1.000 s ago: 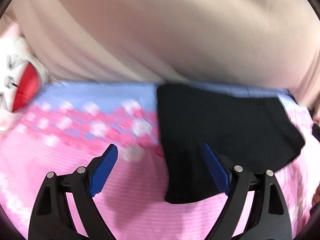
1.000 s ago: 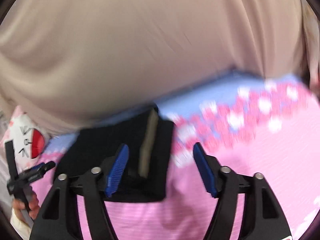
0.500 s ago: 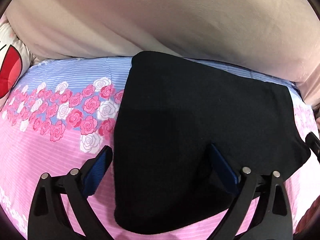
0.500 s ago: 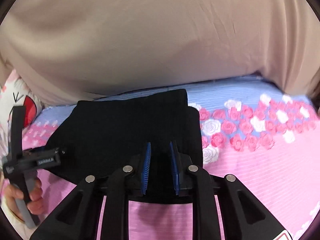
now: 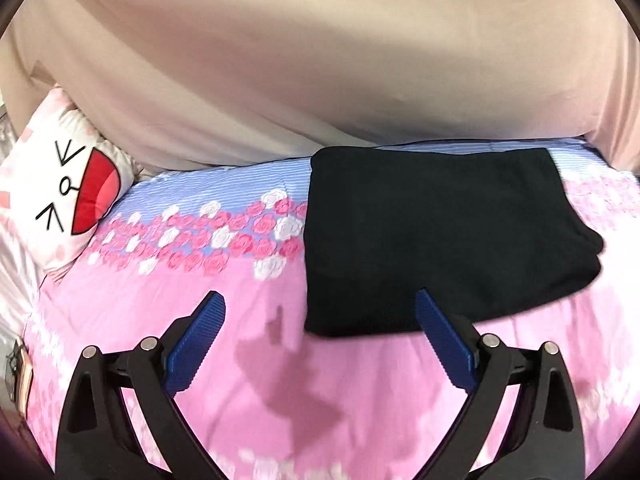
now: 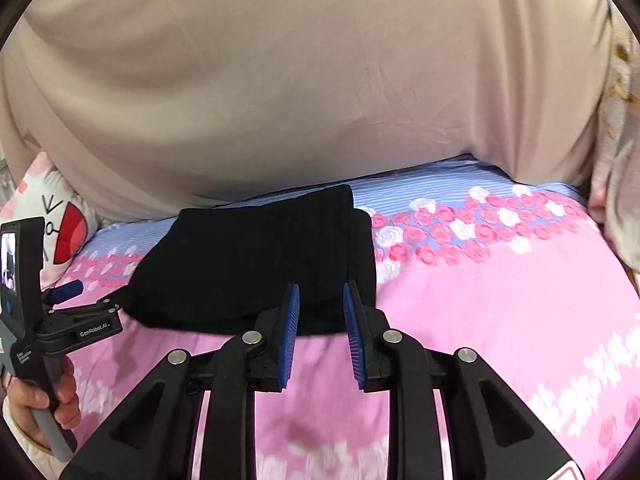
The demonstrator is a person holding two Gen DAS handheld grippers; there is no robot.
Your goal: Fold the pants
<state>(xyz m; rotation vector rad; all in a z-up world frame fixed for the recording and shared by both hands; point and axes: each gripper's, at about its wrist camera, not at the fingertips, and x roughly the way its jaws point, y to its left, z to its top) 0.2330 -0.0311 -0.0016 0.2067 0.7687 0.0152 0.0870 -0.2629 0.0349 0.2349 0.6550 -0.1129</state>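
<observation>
A beige curtain (image 5: 320, 60) hangs beyond both claws, behind the bed (image 5: 360, 400) with its pink rose sheet. The black pants (image 5: 440, 240) lie folded on the bed, ahead-right of the left claw (image 5: 320, 340), which gapes wide and empty. The right claw (image 6: 320, 332), slightly parted, holds nothing, the pants just beyond its tips. A cartoon pillow (image 5: 60, 200) sits far left.

Left wrist view: low over bedsheet (image 5: 120, 312), facing forward past left gripper (image 5: 320, 332) toward beige curtain (image 5: 320, 60); folded pants (image 5: 440, 240) right of centre, close.
Right wrist view: similar height, perhaps slightly farther back; right gripper (image 6: 320, 312) aligned with pants' near edge.
Shared: pants, curtain, cat-face pillow (image 5: 68, 192).
Right view also catches left gripper at far left.
</observation>
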